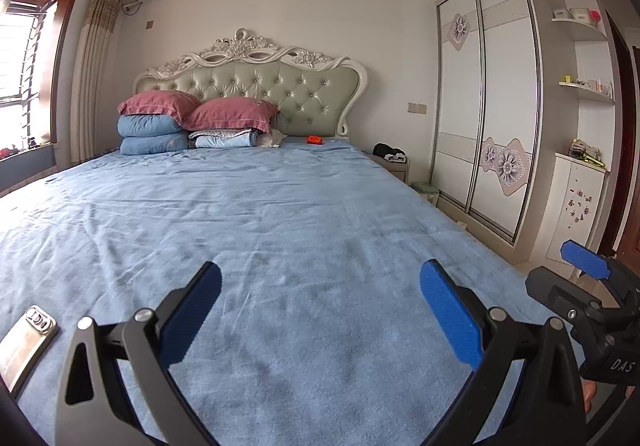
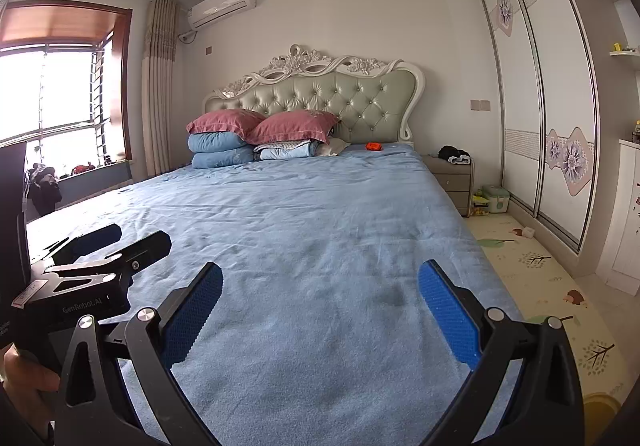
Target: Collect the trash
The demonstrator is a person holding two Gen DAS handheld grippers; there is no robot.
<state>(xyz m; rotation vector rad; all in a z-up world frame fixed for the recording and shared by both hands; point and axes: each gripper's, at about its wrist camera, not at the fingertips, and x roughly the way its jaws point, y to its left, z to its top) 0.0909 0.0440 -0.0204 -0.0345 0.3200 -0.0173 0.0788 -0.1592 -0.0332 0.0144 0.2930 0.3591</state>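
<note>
Holding both the left gripper (image 1: 320,310) and right gripper (image 2: 320,310) spread apart and empty, you should approach slowly the orange item (image 2: 374,145), centre-right by the headboard.

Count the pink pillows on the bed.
2. One pink pillow sits atop the folded blue quilts on the window side; the other pink pillow leans beside it, nearer the headboard's middle. Others may be hidden.

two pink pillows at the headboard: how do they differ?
The left pink pillow sits higher, on a stack of two folded blue quilts; the right pink pillow rests lower, on thinner folded bedding. The right one lies nearer the middle of the headboard and overlaps the left one's edge. Both are the same dusty pink with light trim, tilted toward the foot of the bed.
</note>
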